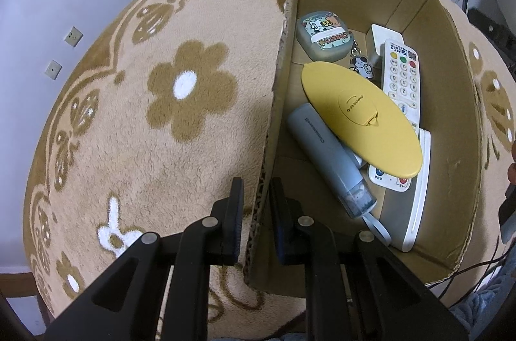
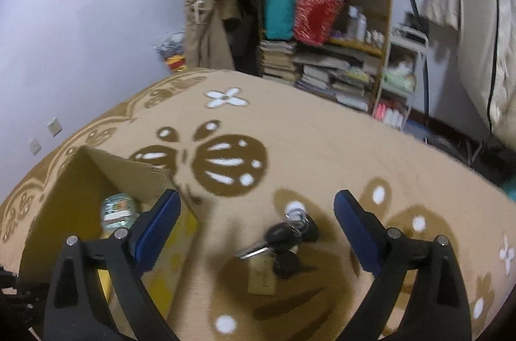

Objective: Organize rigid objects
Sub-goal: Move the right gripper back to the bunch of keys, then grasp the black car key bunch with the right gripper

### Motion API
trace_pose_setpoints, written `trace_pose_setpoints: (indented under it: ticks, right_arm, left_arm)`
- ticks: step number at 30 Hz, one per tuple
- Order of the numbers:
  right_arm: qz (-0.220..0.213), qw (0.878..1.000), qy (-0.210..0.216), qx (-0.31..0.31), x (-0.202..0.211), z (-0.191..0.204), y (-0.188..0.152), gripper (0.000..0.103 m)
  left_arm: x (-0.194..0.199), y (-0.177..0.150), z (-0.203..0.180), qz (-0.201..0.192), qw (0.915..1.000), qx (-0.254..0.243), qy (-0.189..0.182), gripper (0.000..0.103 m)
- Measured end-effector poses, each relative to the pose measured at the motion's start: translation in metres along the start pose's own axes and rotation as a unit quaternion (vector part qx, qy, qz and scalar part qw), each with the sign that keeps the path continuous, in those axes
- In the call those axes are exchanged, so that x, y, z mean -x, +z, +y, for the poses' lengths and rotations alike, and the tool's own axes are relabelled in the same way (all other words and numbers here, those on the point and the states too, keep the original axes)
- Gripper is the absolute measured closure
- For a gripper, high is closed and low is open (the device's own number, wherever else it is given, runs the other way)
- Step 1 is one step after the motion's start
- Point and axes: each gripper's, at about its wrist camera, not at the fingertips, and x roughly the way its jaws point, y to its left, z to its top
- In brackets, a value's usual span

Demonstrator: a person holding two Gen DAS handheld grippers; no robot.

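Observation:
My left gripper point(image 1: 256, 189) is shut on the left wall of the cardboard box point(image 1: 277, 89), one finger outside and one inside. The box holds a yellow oval lid point(image 1: 358, 109), a grey tube-shaped device point(image 1: 329, 157), a white remote point(image 1: 403, 76), a cartoon-printed case point(image 1: 322, 34) and a white-grey flat device point(image 1: 409, 205). My right gripper point(image 2: 258, 205) is open above a bunch of keys point(image 2: 287, 244) with a tan tag, lying on the beige rug between the fingers. The box point(image 2: 74, 180) also shows at the left of the right wrist view.
The beige rug with brown flower and butterfly patterns point(image 1: 190, 86) covers the floor. A wooden shelf with books, bins and bottles point(image 2: 325, 28) stands at the back. A pale wall with sockets point(image 2: 54, 126) is on the left. A white cart point(image 2: 403, 73) stands beside the shelf.

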Motion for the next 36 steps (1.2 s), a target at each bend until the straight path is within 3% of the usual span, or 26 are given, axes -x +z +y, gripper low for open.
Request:
trace_pose_setpoints:
  ticks: [11,19,24,29,36]
  right_arm:
    - [0.052,0.994,0.028,-0.095,-0.037,-0.048,-0.025,0.002]
    - [0.097,0.99,0.04,-0.09,-0.058,-0.044,-0.044,0.003]
    - [0.124,0.987,0.05,-0.084,-0.068,-0.042,-0.055,0.024]
    - [0.133,0.99,0.038,-0.036,-0.071,-0.033,-0.064,0.03]
    - [0.132,0.99,0.032,-0.024,-0.066,-0.038,-0.065,0.066]
  left_arm:
    - [0.0,-0.001,-0.002,0.0,1.0,-0.003,0.004,0.087]
    - [0.0,-0.001,-0.001,0.0,1.0,-0.003,0.005,0.087]
    - [0.0,-0.001,-0.001,0.0,1.0,-0.003,0.004,0.087]
    - [0.0,-0.001,-0.002,0.0,1.0,-0.006,0.008,0.087]
    - [0.0,0.0,-0.002,0.0,1.0,-0.006,0.006,0.087]
